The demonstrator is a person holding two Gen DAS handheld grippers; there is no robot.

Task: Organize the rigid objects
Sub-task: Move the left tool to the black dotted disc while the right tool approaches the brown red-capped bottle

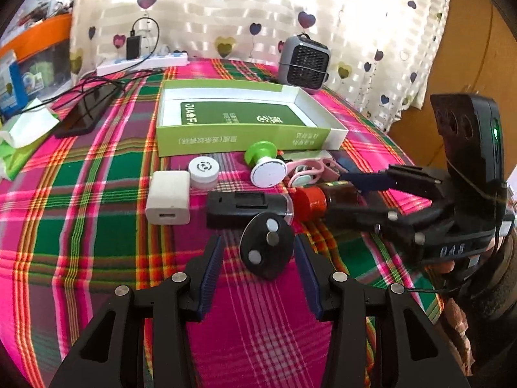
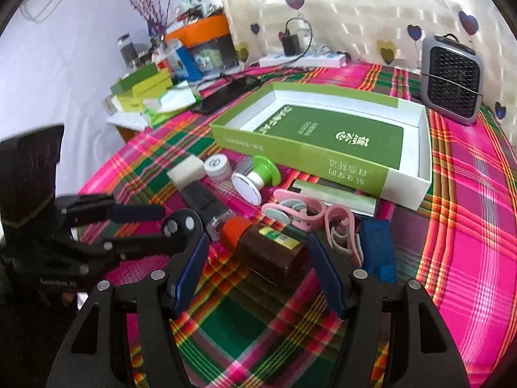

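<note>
Both hand-held grippers gape: left (image 1: 258,252) flanks black disc (image 1: 267,248), right (image 2: 258,265) brown bottle (image 2: 274,252).

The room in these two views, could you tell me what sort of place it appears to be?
Most likely a room in someone's home, not a lab or workshop. A plaid tablecloth covers the table, a heart-patterned curtain hangs behind it, and a power strip with a charger plugged in sits beside a small fan.
</note>
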